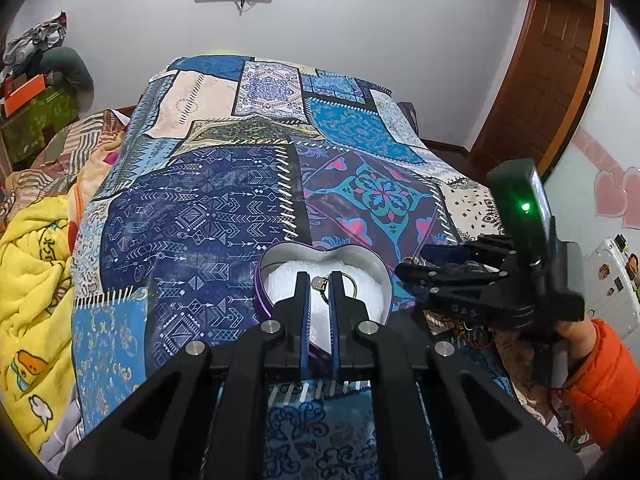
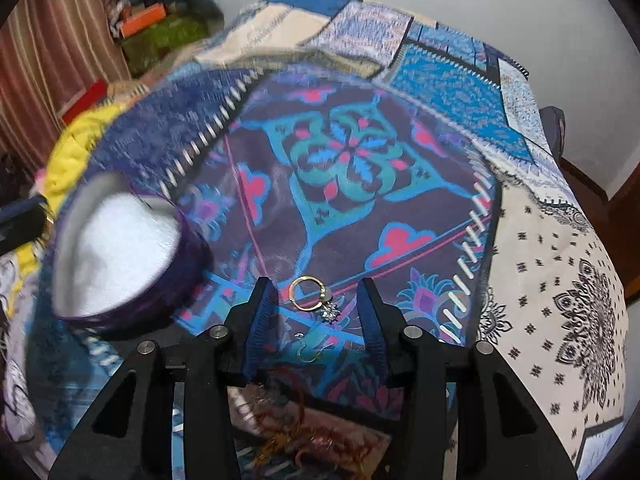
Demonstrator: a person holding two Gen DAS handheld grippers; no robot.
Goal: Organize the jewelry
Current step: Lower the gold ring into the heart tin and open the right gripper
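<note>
A purple heart-shaped box (image 1: 326, 266) with white padding sits on the patterned bedspread; it also shows at the left of the right wrist view (image 2: 116, 256). My left gripper (image 1: 320, 284) is nearly shut on a gold ring with a small stone (image 1: 324, 282), held over the box's padding. My right gripper (image 2: 318, 292) is open and empty just above the bedspread. A gold hoop earring with a sparkly charm (image 2: 310, 294) lies between its fingers. A small thin earring (image 2: 306, 350) lies nearer the gripper base. The right gripper also shows in the left wrist view (image 1: 416, 270).
The patchwork bedspread (image 1: 224, 208) covers the bed. A yellow blanket (image 1: 32, 280) lies at the left. Reddish tangled jewelry (image 2: 304, 436) lies under the right gripper. A wooden door (image 1: 544, 80) stands at the far right, clutter (image 1: 36, 88) at far left.
</note>
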